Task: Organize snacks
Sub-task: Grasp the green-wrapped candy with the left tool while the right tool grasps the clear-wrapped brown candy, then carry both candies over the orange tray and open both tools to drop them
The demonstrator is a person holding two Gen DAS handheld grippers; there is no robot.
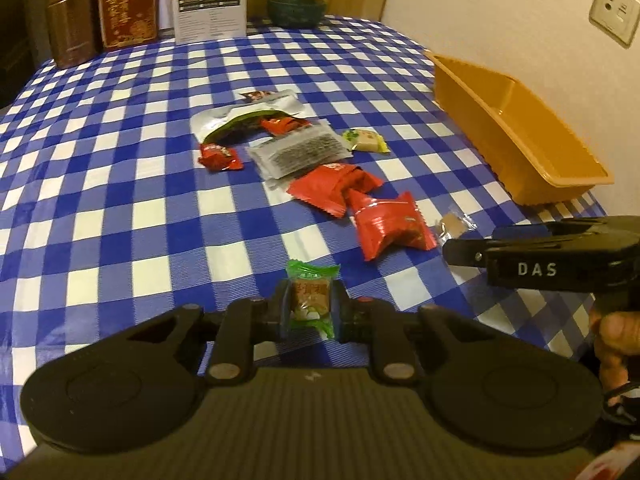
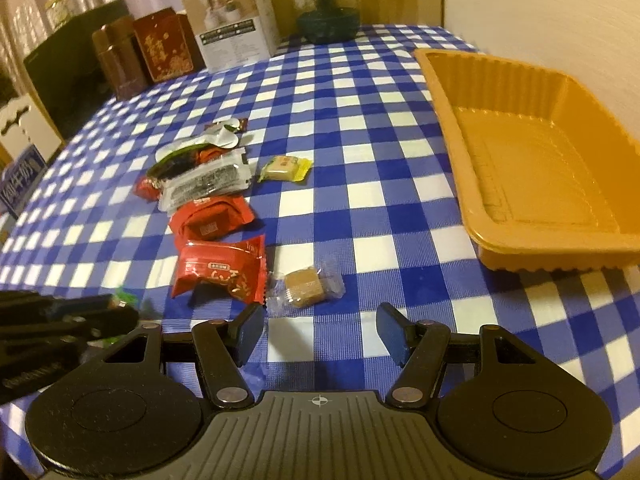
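My left gripper (image 1: pixel 311 307) is shut on a small green-wrapped snack (image 1: pixel 310 296), its pads pressing both sides. Beyond it lies a loose pile of snacks: red packets (image 1: pixel 390 226), a grey-speckled packet (image 1: pixel 298 154) and a yellow-green one (image 1: pixel 366 140). My right gripper (image 2: pixel 320 334) stands open just above the cloth, nothing between its fingers. A clear-wrapped brown cube (image 2: pixel 304 287) lies just ahead of it, next to a red packet (image 2: pixel 220 272). An orange tray (image 2: pixel 480 152), with nothing inside, sits at the right, also seen as the orange tray (image 1: pixel 472 92) from the left wrist.
A blue-and-white checked cloth (image 2: pixel 360 184) covers the table. At the far edge stand brown tins (image 1: pixel 74 20), a red box (image 1: pixel 128 4), a white carton (image 1: pixel 210 16) and a dark glass jar (image 2: pixel 328 4). A wall with a socket (image 1: pixel 614 10) runs along the right.
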